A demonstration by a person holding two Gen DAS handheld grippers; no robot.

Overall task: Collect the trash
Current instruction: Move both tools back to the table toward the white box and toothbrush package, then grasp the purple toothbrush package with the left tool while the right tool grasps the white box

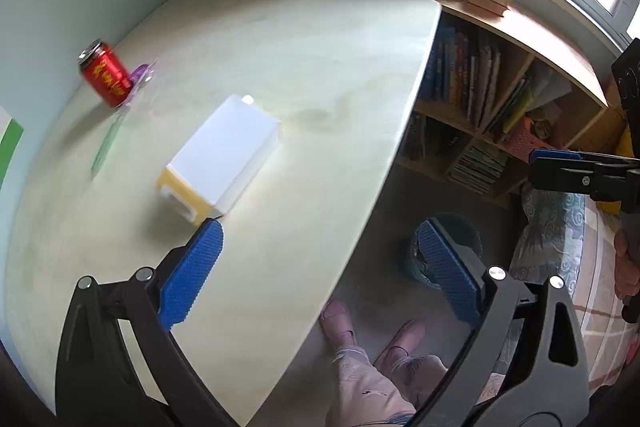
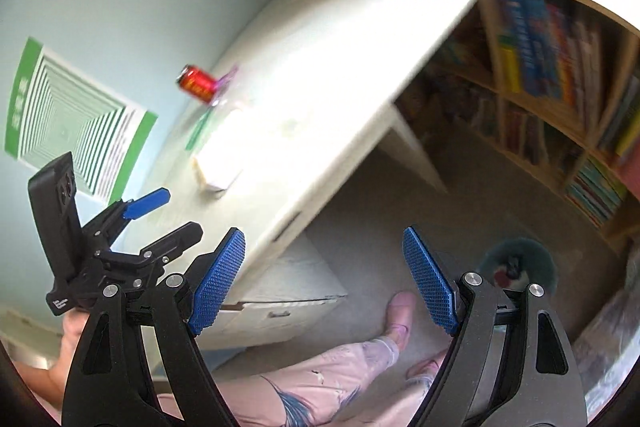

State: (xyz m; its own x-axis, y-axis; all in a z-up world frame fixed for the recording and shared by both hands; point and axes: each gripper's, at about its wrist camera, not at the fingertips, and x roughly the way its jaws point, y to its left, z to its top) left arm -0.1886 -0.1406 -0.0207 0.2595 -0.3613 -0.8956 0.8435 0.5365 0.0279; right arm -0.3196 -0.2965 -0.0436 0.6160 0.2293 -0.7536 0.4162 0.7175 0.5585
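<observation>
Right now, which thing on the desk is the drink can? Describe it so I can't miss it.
Start at the pale desk and go to its far-left edge along the blue wall. There the red can stands upright with yellow lettering and a silver top. It touches a small purple item; the nearer white-and-yellow box lies flat and much larger.

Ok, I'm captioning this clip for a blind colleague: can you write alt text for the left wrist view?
The open left gripper hovers at the edge of a pale table, nearest a lying white and yellow carton. Farther back stands a red drink can; a dark trash bin sits on the floor below.
</observation>
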